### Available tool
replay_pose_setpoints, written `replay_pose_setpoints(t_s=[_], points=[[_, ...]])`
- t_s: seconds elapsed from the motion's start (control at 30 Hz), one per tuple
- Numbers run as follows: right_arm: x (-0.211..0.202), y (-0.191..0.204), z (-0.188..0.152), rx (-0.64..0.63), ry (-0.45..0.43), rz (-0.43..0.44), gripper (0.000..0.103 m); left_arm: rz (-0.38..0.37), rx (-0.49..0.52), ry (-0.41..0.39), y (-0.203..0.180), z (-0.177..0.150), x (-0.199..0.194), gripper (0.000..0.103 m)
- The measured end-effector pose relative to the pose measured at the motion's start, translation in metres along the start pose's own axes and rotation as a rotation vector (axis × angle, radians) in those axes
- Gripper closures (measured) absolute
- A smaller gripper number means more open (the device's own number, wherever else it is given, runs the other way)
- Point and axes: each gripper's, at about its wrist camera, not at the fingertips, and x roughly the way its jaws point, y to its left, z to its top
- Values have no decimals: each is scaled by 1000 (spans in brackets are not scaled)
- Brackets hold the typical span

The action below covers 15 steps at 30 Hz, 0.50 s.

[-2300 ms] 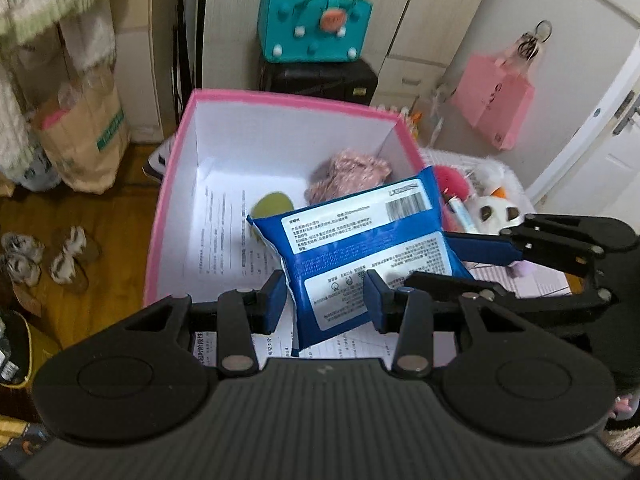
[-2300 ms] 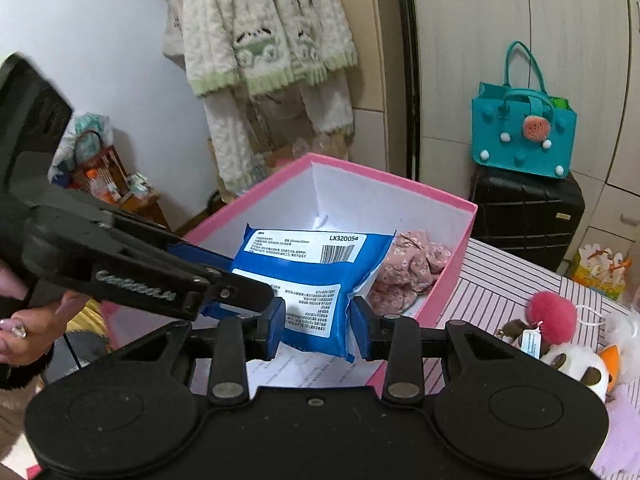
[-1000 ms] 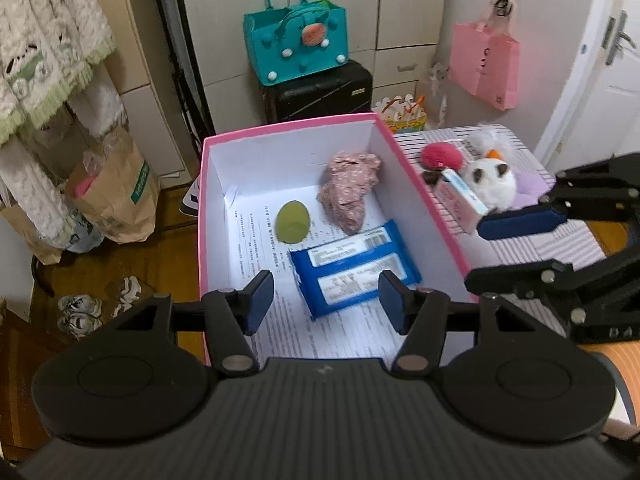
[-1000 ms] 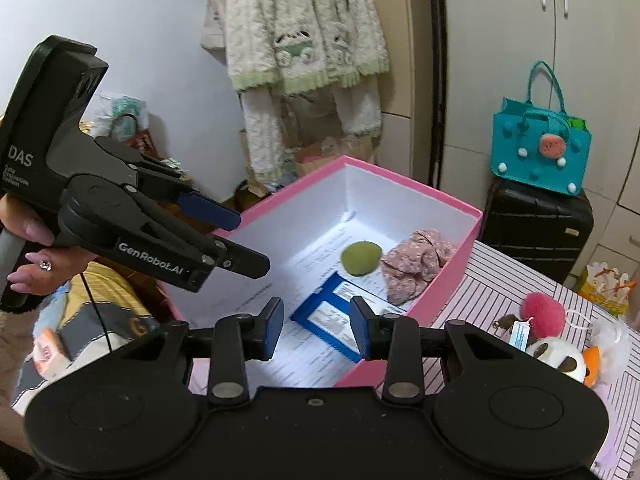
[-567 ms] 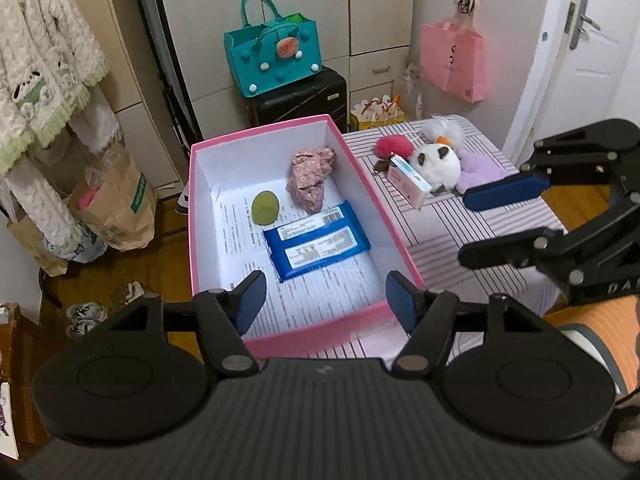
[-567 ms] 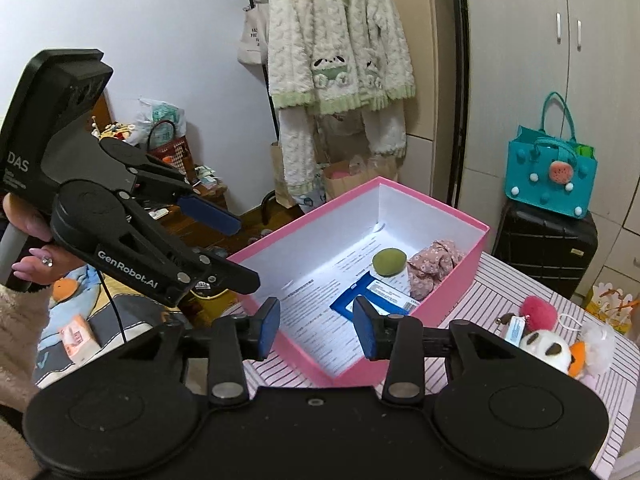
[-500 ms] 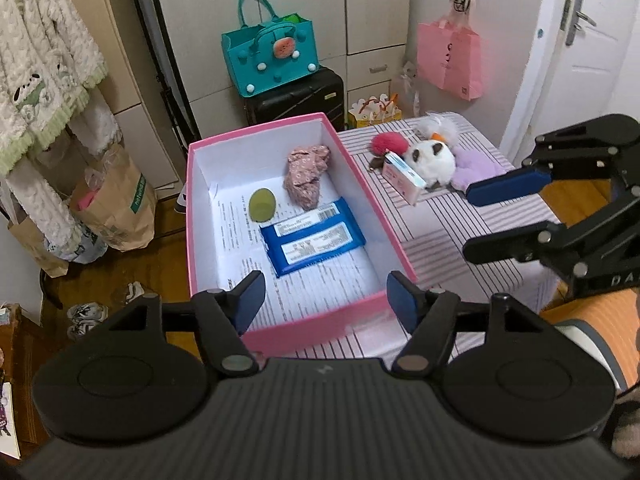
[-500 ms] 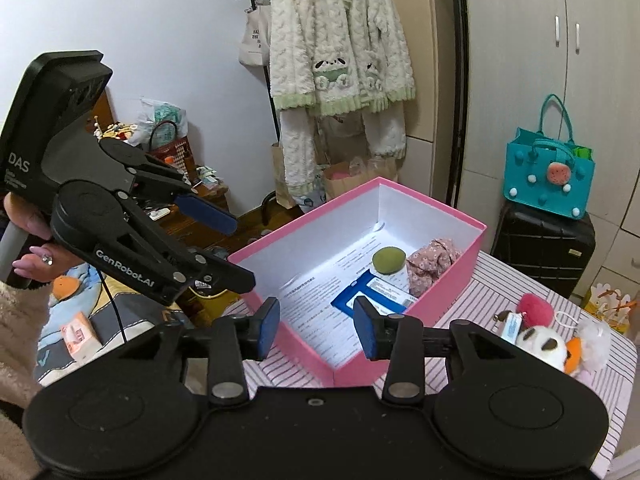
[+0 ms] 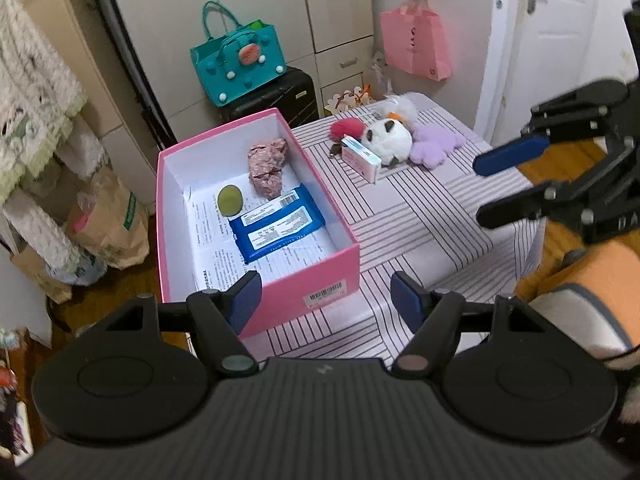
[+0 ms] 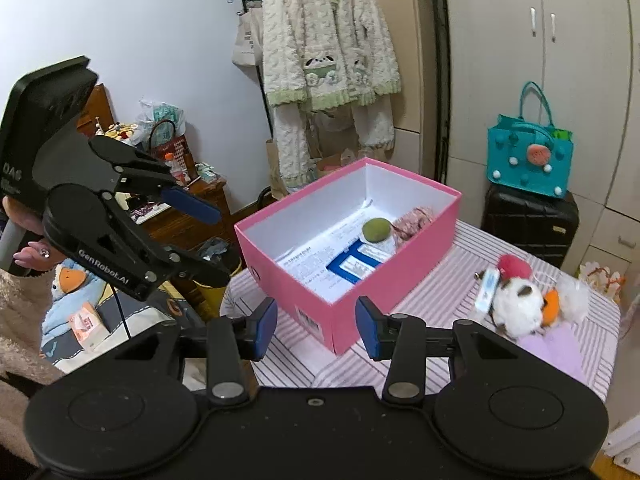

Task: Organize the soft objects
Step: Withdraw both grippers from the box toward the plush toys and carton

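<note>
A pink box [image 9: 332, 272] [image 10: 288, 264] stands on the striped table. Inside lie a blue wipes pack [image 9: 276, 228] [image 10: 354, 266], a green sponge [image 9: 229, 200] [image 10: 377, 230] and a pink floral cloth [image 9: 267, 166] [image 10: 414, 218]. My left gripper [image 9: 326, 300] is open and empty, high above the box's near end; it also shows at the left of the right wrist view [image 10: 202, 240]. My right gripper [image 10: 316, 326] is open and empty, back from the box; it also shows in the left wrist view [image 9: 506, 184]. A panda plush [image 9: 386, 140] [image 10: 516, 300], a red pompom [image 9: 346, 128], a purple plush [image 9: 434, 148] and a small carton [image 9: 360, 158] lie right of the box.
The striped table [image 9: 420, 216] ends close on the right and front. A black suitcase [image 10: 528, 224] with a teal bag [image 9: 240, 68] stands behind it. A fleece robe [image 10: 328, 48] hangs at the back left. A paper bag [image 9: 108, 220] sits on the floor.
Both grippers let go of the blue wipes pack, which now lies in the box. Both have pulled up and back from the box, and their jaws have opened wider.
</note>
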Motion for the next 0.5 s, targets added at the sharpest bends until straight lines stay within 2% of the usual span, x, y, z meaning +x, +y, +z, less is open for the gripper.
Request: replay_pose_setpoints(t_s=[0.07, 0.23, 0.37, 0.5], points=[[-5, -1, -6, 7, 7, -11, 54, 3, 28, -7, -11, -4, -2, 33], [-18, -2, -24, 18, 6, -52, 52, -50, 78, -14, -32, -11, 1, 32], [-22, -5, -38, 23, -14, -71, 51, -51, 79, -70, -50, -15, 1, 32], [-21, -11, -54, 38, -10, -79, 50, -85, 90, -106, -66, -16, 6, 25]])
